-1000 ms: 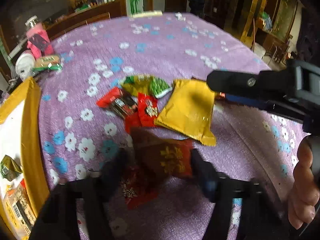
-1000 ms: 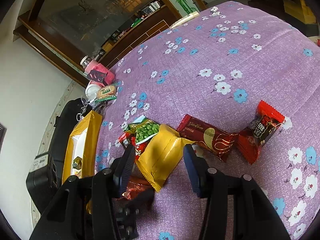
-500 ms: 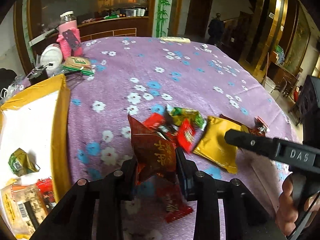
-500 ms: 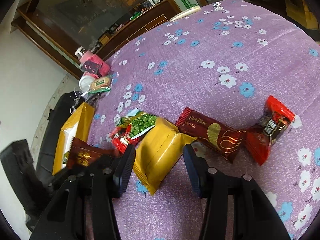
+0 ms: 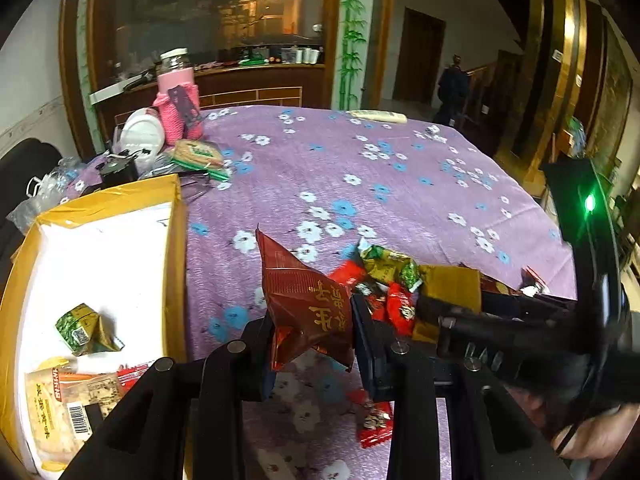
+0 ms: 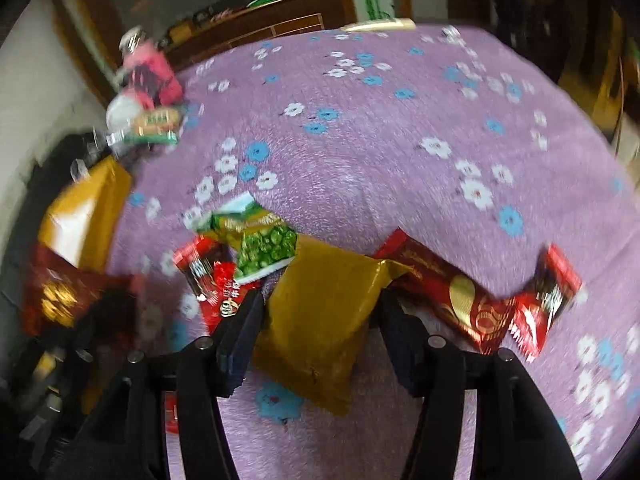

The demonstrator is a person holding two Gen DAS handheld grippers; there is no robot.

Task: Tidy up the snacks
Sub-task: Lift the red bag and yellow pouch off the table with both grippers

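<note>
Snacks are split between two places — a few already lie in the yellow-walled box [image 5: 178, 240] at the near left, the rest sit in a loose pile on the purple flowered tablecloth [image 5: 360, 168] to the right of it. Nearest, the left gripper [image 5: 312, 332] is clenched on a dark red packet [image 5: 308, 304], held upright and clear of the cloth, just right of the box wall. To finish this step well, I would carry the packet left over that wall, lower it onto bare white floor beside the green packet [image 5: 82, 330], and only then let go, so it does not catch on the rim. The right gripper [image 6: 320, 316] has its jaws spread on either side of a yellow packet [image 6: 320, 312] — not yet closed on it. It should pinch the middle, since the pouch looks soft. Beyond lie a green pea packet [image 6: 260, 240] and long red bars [image 6: 452, 292].
</note>
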